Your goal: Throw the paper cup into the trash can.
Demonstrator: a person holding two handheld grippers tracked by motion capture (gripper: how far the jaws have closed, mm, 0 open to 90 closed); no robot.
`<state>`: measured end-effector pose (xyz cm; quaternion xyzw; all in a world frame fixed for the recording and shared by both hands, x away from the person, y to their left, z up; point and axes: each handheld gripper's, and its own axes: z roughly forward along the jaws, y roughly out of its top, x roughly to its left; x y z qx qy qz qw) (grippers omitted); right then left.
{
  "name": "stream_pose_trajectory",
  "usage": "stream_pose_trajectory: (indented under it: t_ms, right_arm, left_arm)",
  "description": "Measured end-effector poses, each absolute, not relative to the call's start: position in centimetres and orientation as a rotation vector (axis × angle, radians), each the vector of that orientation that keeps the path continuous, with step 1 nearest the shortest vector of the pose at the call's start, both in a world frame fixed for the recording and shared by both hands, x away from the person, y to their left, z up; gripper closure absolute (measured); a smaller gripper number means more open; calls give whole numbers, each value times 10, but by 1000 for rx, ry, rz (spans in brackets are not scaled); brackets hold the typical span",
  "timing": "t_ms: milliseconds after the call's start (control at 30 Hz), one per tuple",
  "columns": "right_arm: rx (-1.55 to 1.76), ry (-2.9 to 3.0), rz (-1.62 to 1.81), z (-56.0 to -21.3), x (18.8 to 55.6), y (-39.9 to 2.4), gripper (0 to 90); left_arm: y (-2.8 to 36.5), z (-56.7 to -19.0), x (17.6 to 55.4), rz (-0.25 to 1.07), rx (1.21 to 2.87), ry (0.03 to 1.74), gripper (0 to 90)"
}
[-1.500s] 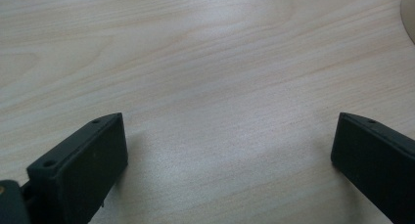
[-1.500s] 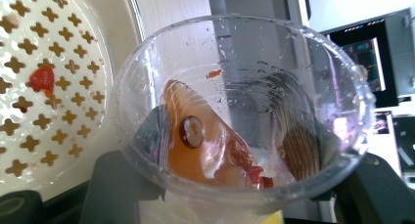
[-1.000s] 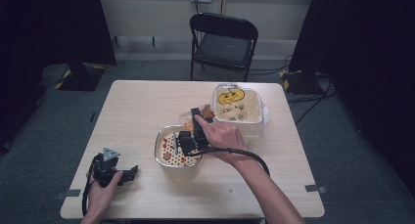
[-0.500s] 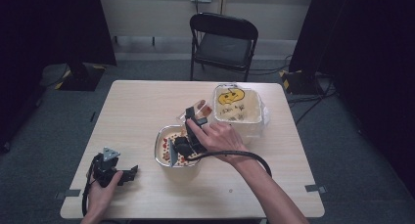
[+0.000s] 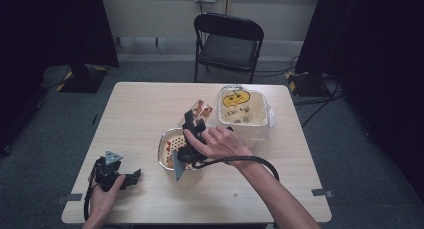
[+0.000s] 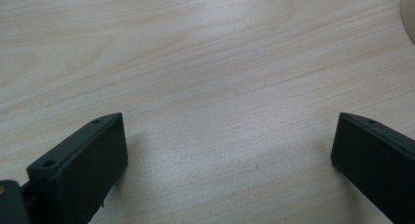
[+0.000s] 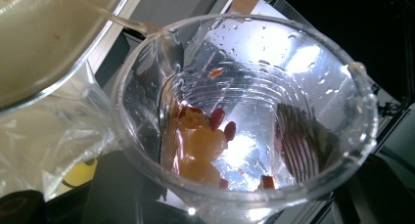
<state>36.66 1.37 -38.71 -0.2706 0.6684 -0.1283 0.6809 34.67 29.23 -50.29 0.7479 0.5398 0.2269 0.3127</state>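
Lifted and tipped since before, right tool (image 5: 192, 124) clamps a clear cup (image 7: 244, 111), jaws hidden; left tool (image 5: 131, 178) gapes.

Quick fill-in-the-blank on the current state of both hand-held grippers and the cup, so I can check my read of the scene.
1. The right hand-held gripper holds a clear plastic ____.
2. The cup is tipped above the metal ____.
3. The left hand-held gripper has its jaws ____ over bare table.
4. Beyond the table stands a black folding ____.

Missing words: cup; bowl; open; chair
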Motion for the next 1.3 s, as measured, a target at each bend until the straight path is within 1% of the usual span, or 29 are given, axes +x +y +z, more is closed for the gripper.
stream_pose_trajectory:
  t_ms: [167,733,1133,1300]
  right_arm:
    - [-705,1406,-378,-382,365,14,425]
    - [-800,1293,-509,-381,361,11,432]
    - [-732,1362,-436,-373,362,14,433]
    - [-589,1512,-277,-367,363,12,436]
  left_arm:
    - [292,-503,347,597,1968,1425,0]
    - [292,-503,347,597,1967,1426,0]
    - [292,-503,347,598,1967,1426,0]
    - [292,-503,347,594,1963,1428,0]
